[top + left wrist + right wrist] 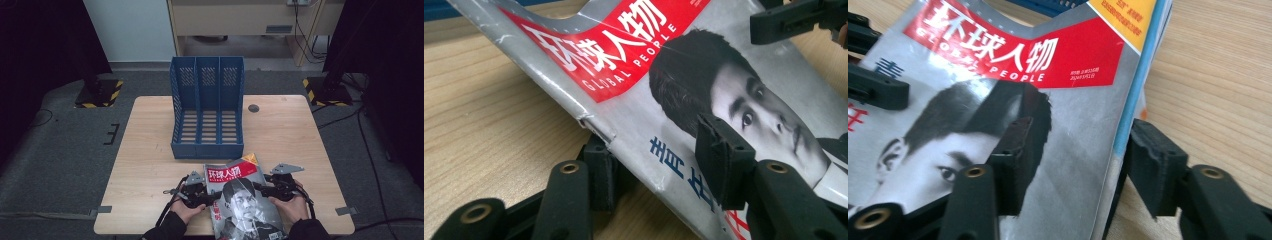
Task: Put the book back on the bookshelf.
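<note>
Currently I see the magazine (pixel 243 197), thin, floppy and glossy-slick, at the surface's near edge, with the left gripper (pixel 659 165) and right gripper (pixel 1075 165) straddling opposite edges, jaws apart, best clamped near the spine.

1. Lab or recording studio, not a home.
2. Small wood table (pixel 150 165) stands alone on grey carpet (pixel 60 160), cables (pixel 372 150) trailing across it.
3. Two black stand bases with yellow-black hazard tape (pixel 99 94) flank the table, dark curtains (pixel 45 40) behind them.
4. Office-type props: blue file rack (pixel 207 107), magazine (pixel 240 200).
5. Beige desk (pixel 240 17) at the back wall, wires hanging from it.
6. Tape marks (pixel 104 209) at the table's edges.
</note>
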A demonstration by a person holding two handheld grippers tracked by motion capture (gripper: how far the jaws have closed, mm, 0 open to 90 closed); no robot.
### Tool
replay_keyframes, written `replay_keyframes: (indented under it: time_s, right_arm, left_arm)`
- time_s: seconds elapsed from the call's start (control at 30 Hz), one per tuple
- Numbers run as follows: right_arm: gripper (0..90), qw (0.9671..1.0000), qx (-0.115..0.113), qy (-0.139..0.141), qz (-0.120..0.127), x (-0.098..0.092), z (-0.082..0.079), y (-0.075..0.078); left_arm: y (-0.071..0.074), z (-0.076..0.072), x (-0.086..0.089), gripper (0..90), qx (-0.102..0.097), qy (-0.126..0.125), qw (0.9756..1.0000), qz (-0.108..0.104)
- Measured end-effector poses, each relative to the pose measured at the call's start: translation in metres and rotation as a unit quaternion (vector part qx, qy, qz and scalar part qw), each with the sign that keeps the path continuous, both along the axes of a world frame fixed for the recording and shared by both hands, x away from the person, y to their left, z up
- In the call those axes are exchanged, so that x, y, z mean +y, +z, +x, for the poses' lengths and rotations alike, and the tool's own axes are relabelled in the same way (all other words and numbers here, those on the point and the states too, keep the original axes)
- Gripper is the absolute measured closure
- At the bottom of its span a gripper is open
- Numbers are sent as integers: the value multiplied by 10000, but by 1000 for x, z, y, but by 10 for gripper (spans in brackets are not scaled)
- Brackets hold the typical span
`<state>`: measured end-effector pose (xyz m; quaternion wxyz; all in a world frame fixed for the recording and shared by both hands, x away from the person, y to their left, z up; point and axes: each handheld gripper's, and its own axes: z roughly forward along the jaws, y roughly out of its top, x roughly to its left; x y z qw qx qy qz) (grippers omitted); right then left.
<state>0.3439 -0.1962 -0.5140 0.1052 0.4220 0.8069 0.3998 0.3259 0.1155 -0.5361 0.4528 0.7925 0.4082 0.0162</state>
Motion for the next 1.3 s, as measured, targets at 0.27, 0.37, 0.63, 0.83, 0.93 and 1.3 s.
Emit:
replay_keyframes:
  time_s: [0.27,0.37,0.63,0.83,0.93,1.3]
  right_arm:
    - [418,9995,28,-172,-253,-1,-2,0]
    - [442,9994,29,-150,-321,-1,-4,0]
    - [486,9979,189,-196,-581,4,-4,-8]
    - [490,9982,229,-219,-513,3,-3,-9]
    - [498,9983,199,-253,-485,5,-2,-10]
    - [501,9987,196,-237,-413,5,0,-10]
  left_arm:
    - [5,0,2,595,43,21,10000,-43]
    - [7,0,2,628,24,34,10000,-79]
    - [6,1,3,633,112,40,9998,-148]
    - [4,2,3,596,165,-35,9997,-151]
    - [2,1,-2,564,231,-133,9996,-105]
    - [0,8,-14,600,279,-29,9995,-149]
